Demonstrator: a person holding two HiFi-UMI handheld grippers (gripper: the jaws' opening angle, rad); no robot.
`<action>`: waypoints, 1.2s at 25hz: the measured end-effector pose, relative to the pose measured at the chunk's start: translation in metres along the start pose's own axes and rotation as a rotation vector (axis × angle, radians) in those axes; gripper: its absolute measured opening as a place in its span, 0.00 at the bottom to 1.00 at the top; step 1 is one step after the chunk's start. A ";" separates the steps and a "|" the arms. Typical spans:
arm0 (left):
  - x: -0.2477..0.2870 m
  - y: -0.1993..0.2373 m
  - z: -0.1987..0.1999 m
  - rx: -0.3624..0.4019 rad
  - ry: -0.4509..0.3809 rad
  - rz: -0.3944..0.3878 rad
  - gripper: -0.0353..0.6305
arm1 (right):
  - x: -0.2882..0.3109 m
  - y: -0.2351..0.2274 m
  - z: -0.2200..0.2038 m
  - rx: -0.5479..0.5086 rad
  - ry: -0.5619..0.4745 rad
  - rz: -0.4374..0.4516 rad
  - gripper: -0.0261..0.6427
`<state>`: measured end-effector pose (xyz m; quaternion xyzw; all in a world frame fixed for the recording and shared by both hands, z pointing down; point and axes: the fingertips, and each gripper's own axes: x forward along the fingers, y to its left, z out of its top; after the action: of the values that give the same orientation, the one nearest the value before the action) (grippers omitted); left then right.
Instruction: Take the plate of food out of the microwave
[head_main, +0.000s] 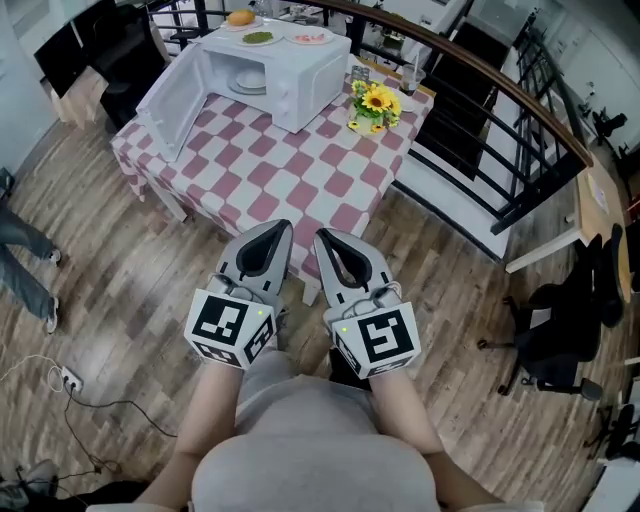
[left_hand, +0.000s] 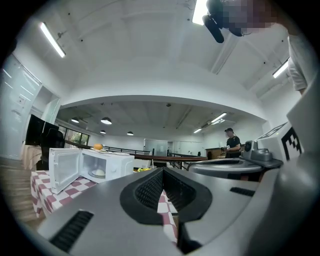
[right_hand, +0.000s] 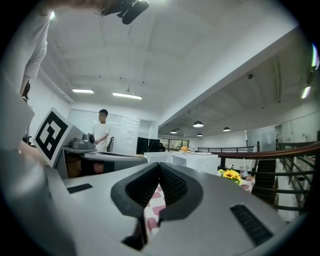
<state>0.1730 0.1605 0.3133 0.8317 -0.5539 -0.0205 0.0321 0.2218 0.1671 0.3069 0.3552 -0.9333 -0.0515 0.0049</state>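
A white microwave (head_main: 285, 70) stands at the far end of a red-and-white checked table (head_main: 300, 170), its door (head_main: 172, 105) swung wide open to the left. Inside it a white plate (head_main: 250, 80) rests on the floor of the oven; the plate (left_hand: 98, 173) also shows in the left gripper view. My left gripper (head_main: 283, 228) and right gripper (head_main: 322, 236) hang side by side over the table's near edge, well short of the microwave. Both are shut with nothing between their jaws.
Plates of food sit on top of the microwave (head_main: 258, 37). A pot of sunflowers (head_main: 376, 105) and a drink cup (head_main: 410, 80) stand at the table's right. A dark railing (head_main: 520, 110) runs along the right. A person (left_hand: 233, 145) stands far off. Cables (head_main: 70, 385) lie on the wooden floor.
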 end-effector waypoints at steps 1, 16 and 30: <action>0.003 0.008 0.000 -0.004 0.002 0.002 0.05 | 0.008 0.000 -0.001 0.004 0.004 -0.001 0.08; 0.023 0.130 0.004 -0.007 0.024 -0.032 0.05 | 0.134 0.021 -0.010 0.030 0.034 -0.027 0.08; 0.033 0.216 0.006 -0.053 0.001 -0.022 0.05 | 0.210 0.039 -0.022 0.037 0.087 -0.035 0.08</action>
<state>-0.0132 0.0470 0.3236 0.8366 -0.5440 -0.0351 0.0539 0.0398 0.0548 0.3272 0.3733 -0.9267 -0.0189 0.0380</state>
